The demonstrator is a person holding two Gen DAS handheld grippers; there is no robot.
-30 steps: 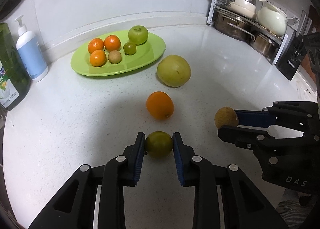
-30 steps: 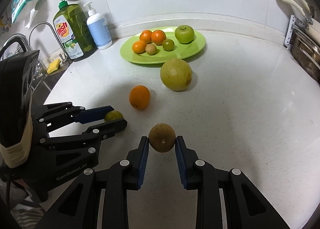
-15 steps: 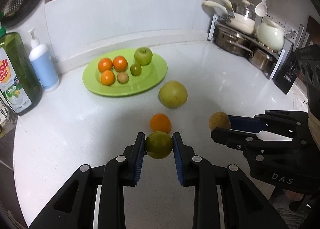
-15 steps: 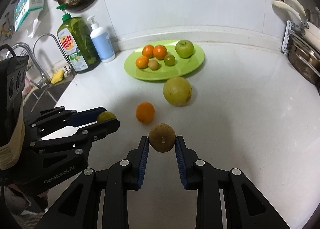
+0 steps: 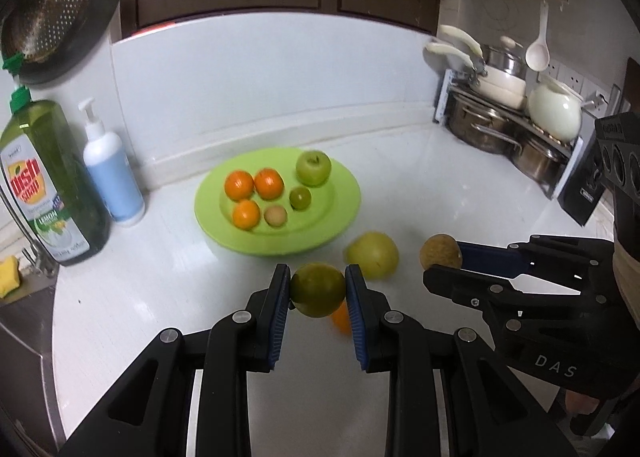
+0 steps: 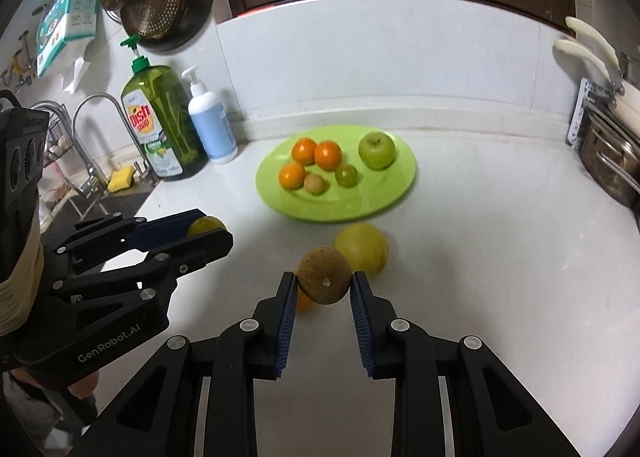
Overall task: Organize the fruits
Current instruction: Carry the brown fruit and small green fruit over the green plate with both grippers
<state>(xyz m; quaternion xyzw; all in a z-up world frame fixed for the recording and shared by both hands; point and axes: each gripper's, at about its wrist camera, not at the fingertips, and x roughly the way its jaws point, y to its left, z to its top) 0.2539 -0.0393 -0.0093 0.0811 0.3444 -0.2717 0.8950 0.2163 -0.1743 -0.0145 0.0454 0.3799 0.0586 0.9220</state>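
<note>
My left gripper (image 5: 318, 289) is shut on a dark green round fruit (image 5: 318, 289), held above the white counter. My right gripper (image 6: 324, 282) is shut on a brown rough-skinned fruit (image 6: 324, 280); it also shows at the right of the left wrist view, as the brown fruit (image 5: 440, 252). A lime green plate (image 5: 340, 213) near the back wall holds three oranges, a green apple (image 5: 313, 168), a small green fruit and a small brown one. A large yellow-green fruit (image 5: 372, 256) lies in front of the plate. An orange (image 5: 341, 317) lies under my left fingers, mostly hidden.
A green dish soap bottle (image 5: 52, 185) and a white-and-blue pump bottle (image 5: 112, 173) stand at the back left by the sink (image 6: 120, 197). A rack of pots (image 5: 508, 129) and a black box (image 5: 582, 193) stand at the back right.
Both grippers have risen with their fruits, so the plate and loose fruits now sit lower and nearer in both views. The orange has slipped behind my fingers.
</note>
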